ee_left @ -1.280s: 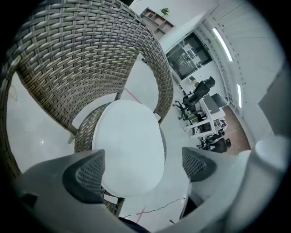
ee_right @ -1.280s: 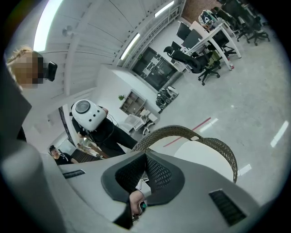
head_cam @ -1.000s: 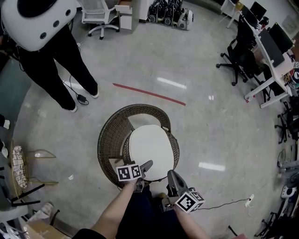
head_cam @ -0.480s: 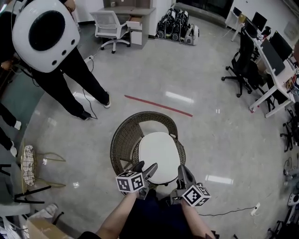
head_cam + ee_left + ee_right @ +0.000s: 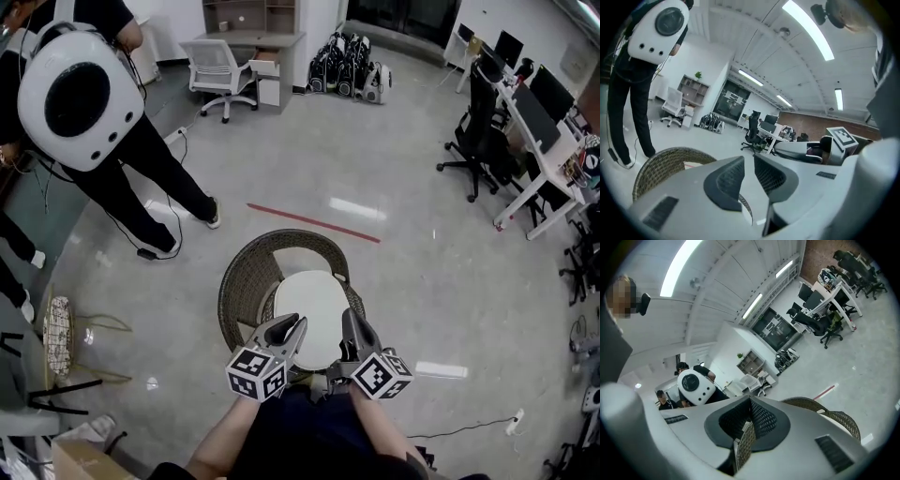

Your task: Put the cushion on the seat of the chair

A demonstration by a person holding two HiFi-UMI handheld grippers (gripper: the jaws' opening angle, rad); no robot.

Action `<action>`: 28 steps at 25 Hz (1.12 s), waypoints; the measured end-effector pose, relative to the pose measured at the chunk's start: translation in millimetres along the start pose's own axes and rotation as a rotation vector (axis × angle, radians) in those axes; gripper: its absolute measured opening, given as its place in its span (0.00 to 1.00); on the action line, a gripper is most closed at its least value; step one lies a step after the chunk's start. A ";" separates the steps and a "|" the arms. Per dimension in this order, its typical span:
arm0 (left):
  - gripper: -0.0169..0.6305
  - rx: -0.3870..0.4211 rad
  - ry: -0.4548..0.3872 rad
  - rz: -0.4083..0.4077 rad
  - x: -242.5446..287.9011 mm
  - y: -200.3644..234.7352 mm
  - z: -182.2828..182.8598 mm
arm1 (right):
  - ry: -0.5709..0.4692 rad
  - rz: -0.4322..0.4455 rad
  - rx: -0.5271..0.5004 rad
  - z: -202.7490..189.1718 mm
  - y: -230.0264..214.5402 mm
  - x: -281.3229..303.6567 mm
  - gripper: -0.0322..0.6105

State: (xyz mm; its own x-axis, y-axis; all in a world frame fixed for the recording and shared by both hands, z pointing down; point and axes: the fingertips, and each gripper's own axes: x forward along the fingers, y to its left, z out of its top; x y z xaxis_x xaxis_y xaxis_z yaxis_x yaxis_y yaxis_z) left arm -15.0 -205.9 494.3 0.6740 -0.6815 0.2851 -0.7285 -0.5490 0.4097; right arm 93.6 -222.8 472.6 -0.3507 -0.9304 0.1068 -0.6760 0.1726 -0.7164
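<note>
**Q:** Status of the task?

**A:** Judged complete or nearly so. The white round cushion point(image 5: 309, 298) lies flat on the seat of the wicker chair point(image 5: 236, 281), inside the curved backrest and roughly centred. Neither tool is holding it.

**Q:** State of the tools, left to right?

**A:** The left gripper point(image 5: 287, 330) is held above the chair's front edge. Its fingers stand a narrow slit apart, with nothing between them. The right gripper point(image 5: 351, 328) is raised just beside it, over the front right of the rim. Its fingers are pressed together at the tips. A strip of wicker shows in the gap lower down, most likely the rim seen behind them rather than anything pinched.

**Q:** What is left to do?

**A:** At most, check that the cushion sits square and clear both tools away from the chair.

**Q:** Surroundings and obstructions?

**A:** A wire side stand point(image 5: 54, 328) is at far left. A person wearing a white backpack point(image 5: 80, 92) stands on the floor well apart from the chair. Behind are a white office chair point(image 5: 217, 62) and a row of black bags point(image 5: 349, 64). A red tape line point(image 5: 314, 223) runs across the floor beyond the backrest. At right are black office chairs point(image 5: 473, 131) and desks point(image 5: 536, 141). Nothing stands between the tools and the seat.
</note>
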 end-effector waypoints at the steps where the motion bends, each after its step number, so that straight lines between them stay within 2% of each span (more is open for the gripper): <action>1: 0.13 0.014 -0.022 -0.018 -1.5 -7.5 8.1 | -0.004 0.010 -0.017 2.1 5.3 0.4 0.09; 4: 0.02 0.046 -0.078 -0.081 -4.7 -28.1 30.3 | -0.006 0.035 -0.071 4.9 16.0 -0.1 0.09; 9: 0.02 0.073 -0.082 -0.084 0.7 -39.8 42.8 | 0.003 0.040 -0.116 4.0 16.8 -5.5 0.09; 15: 0.02 0.095 -0.059 -0.055 5.8 -40.3 32.1 | 0.015 0.060 -0.250 3.9 29.9 -10.2 0.09; 28: 0.02 0.076 -0.031 -0.021 0.5 -33.4 23.4 | 0.036 0.080 -0.238 -3.7 34.5 -17.2 0.08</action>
State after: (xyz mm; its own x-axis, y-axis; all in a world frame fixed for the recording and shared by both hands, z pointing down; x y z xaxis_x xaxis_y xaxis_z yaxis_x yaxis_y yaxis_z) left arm 6.7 -199.2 460.4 0.6859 -0.6835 0.2496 -0.7223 -0.5978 0.3478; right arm 73.9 -199.7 448.7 -0.4291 -0.8993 0.0841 -0.7773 0.3203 -0.5415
